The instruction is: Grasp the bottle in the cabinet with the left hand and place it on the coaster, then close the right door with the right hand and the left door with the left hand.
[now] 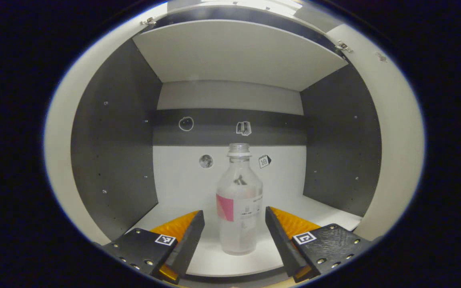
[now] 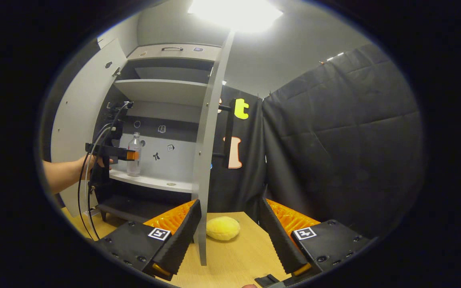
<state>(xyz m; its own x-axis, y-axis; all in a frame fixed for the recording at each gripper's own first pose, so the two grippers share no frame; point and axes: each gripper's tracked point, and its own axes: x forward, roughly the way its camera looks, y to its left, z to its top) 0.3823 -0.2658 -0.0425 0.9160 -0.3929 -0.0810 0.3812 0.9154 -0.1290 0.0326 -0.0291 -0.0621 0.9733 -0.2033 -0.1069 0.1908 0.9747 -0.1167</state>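
A clear plastic bottle (image 1: 239,200) with a pink and white label stands upright on the cabinet's white shelf (image 1: 198,260). My left gripper (image 1: 235,226) is open, one finger on each side of the bottle's lower half, with gaps on both sides. From the right gripper view the same bottle (image 2: 134,155) stands on the shelf with the left gripper (image 2: 131,155) and the hand holding it reaching in. My right gripper (image 2: 230,224) is open and holds nothing, low over the wooden table, facing the edge of the open right door (image 2: 208,160).
The left door (image 2: 74,120) stands open at the left. A yellow plush lemon (image 2: 223,228) lies on the wooden table (image 2: 250,256) by the right door's foot. An upper shelf (image 1: 234,52) hangs above the bottle. Black cloth walls off the right.
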